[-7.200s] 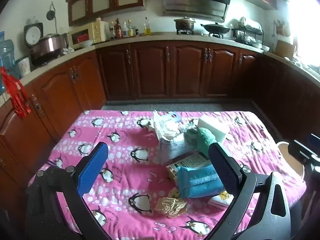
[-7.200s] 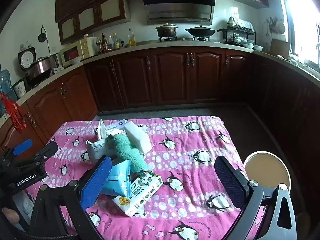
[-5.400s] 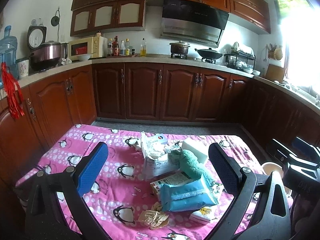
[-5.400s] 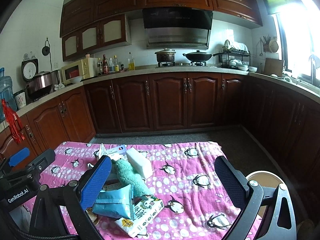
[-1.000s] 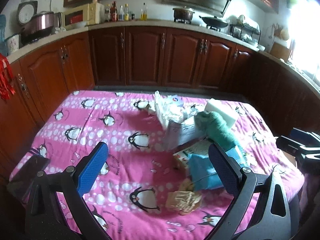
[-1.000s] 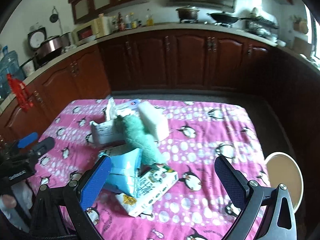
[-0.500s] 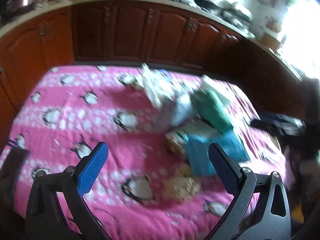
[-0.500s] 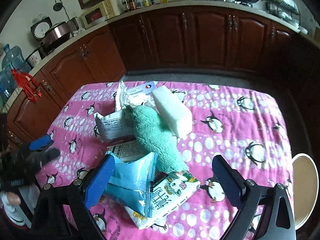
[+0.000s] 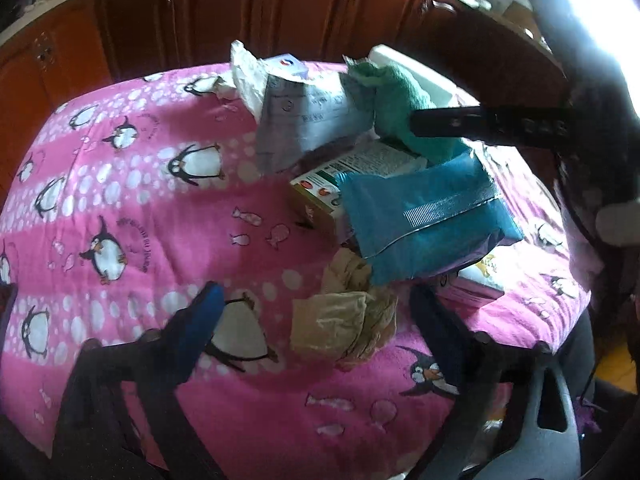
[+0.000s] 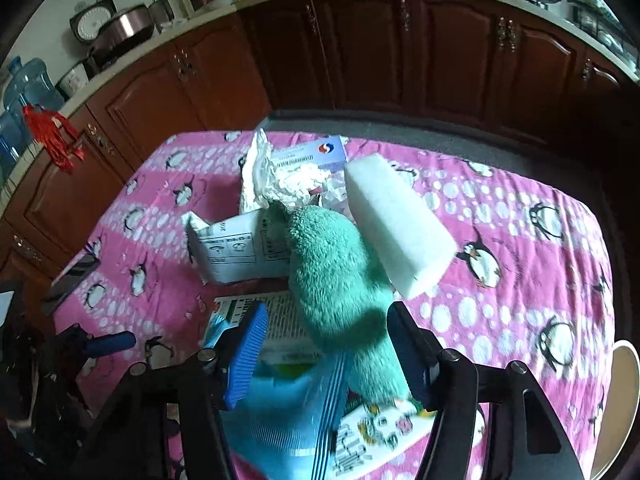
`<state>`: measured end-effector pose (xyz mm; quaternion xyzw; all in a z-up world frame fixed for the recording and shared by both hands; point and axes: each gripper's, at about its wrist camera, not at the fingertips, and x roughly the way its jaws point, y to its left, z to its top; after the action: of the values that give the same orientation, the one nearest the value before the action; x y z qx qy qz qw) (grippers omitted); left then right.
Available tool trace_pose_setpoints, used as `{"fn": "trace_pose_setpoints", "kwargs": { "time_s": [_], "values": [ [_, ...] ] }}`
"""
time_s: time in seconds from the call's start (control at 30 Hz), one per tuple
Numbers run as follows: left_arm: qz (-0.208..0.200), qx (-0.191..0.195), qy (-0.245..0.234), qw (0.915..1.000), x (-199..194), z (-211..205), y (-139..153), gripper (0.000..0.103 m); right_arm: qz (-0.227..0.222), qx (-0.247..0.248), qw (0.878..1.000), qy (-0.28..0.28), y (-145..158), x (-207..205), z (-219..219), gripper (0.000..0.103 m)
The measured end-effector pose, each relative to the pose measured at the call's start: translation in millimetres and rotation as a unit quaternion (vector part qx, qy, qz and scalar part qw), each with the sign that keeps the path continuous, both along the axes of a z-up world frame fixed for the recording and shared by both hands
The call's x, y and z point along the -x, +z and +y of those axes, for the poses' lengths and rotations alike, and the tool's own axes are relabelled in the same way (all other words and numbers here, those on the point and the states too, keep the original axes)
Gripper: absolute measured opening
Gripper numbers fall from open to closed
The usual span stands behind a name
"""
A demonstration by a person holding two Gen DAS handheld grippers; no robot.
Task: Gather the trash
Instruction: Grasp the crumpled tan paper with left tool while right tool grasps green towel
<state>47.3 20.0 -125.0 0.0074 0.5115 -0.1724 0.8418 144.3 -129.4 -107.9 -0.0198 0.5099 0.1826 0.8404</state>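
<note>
Dark wooden kitchen cabinets (image 10: 360, 52) ring a table under a pink penguin-print cloth (image 9: 132, 216), where the trash lies heaped. Motion blur softens the left wrist view, and printing on the white packet (image 10: 236, 252) is unreadable. A blue foil bag (image 9: 424, 216) covers part of a printed carton (image 9: 320, 196). The left gripper (image 9: 312, 328) is spread wide around a crumpled tan wrapper (image 9: 340, 328), not touching it. The right gripper (image 10: 324, 344) stands open around the green fuzzy cloth (image 10: 336, 284), beside a white foam block (image 10: 396, 220).
</note>
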Motion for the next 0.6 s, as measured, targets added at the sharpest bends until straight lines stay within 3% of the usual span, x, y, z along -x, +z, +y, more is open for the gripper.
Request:
{"fn": "trace_pose_setpoints", "kwargs": {
  "time_s": [0.03,0.1,0.2,0.33,0.6],
  "values": [
    [0.006,-0.004,-0.005,1.0000,-2,-2,-2,0.077,0.002,0.008,1.000,-0.001,-5,-3,2,0.056],
    [0.017,-0.008,-0.010,0.9998,-7,-5,-9,0.051,0.008,0.011,1.000,-0.004,-12,-6,2,0.041],
    [0.042,0.016,-0.004,0.9990,-13,-1,-16,0.027,0.005,-0.012,1.000,-0.014,-10,-3,-5,0.036],
    [0.030,0.026,-0.003,0.9992,-10,6,-6,0.012,-0.018,-0.032,0.999,-0.009,11,12,-15,0.033],
    [-0.011,0.028,-0.006,0.9995,8,19,39,0.010,-0.061,-0.084,0.994,-0.018,58,50,-49,0.032]
  ]
}}
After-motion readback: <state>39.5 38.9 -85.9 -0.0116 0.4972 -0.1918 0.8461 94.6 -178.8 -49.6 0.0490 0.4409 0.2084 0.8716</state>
